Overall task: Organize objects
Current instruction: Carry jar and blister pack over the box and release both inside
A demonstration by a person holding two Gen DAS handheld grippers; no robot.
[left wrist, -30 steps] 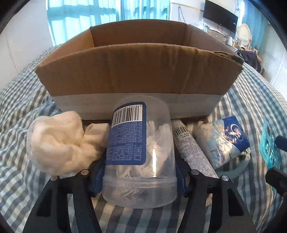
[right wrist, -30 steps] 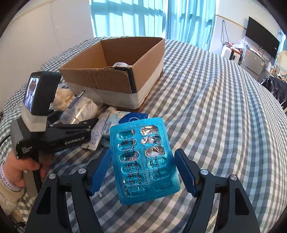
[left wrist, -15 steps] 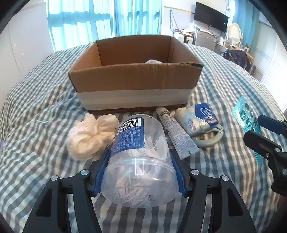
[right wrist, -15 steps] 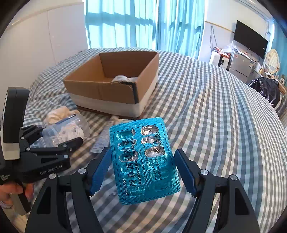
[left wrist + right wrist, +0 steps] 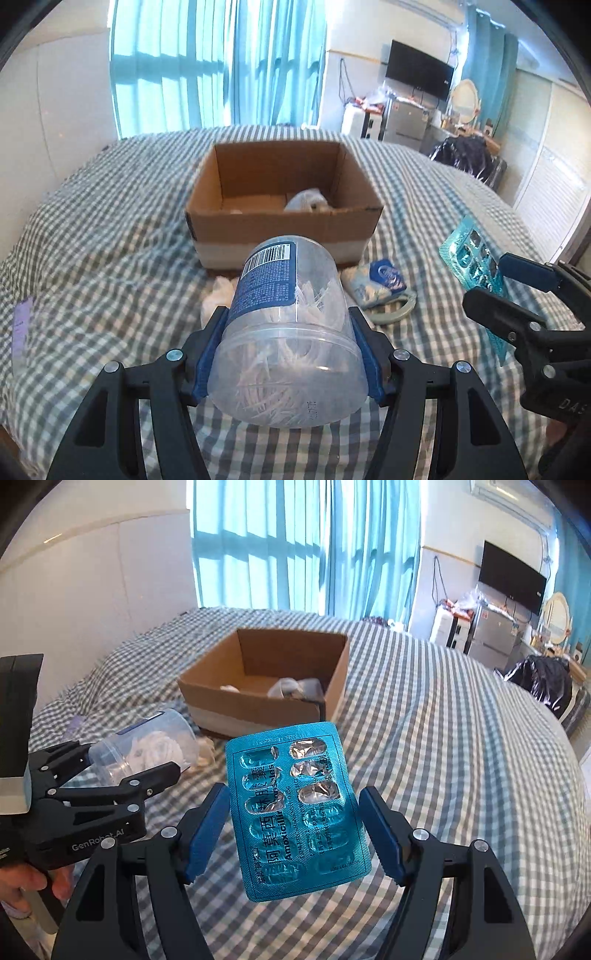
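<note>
Both claws carry things above the bed toward the cardboard box (image 5: pixel 282 206).

The left claw (image 5: pixel 286 352) squeezes the light, slippery cotton swab jar (image 5: pixel 286 332) around its sides. The right claw (image 5: pixel 295 834) pinches the thin, bendy pill sheet (image 5: pixel 297 812) by its edges.

The open brown cardboard box (image 5: pixel 284 206) stands mid-bed with its top unobstructed; a crumpled white bundle (image 5: pixel 308 199) fills its far right corner, leaving the left floor bare. Before its near wall lie a white cotton wad (image 5: pixel 218 295), a blue-and-white packet (image 5: pixel 376 286) and a pale grey ring (image 5: pixel 395 314). The checked bedspread (image 5: pixel 461 757) right of the box lies open.
</note>
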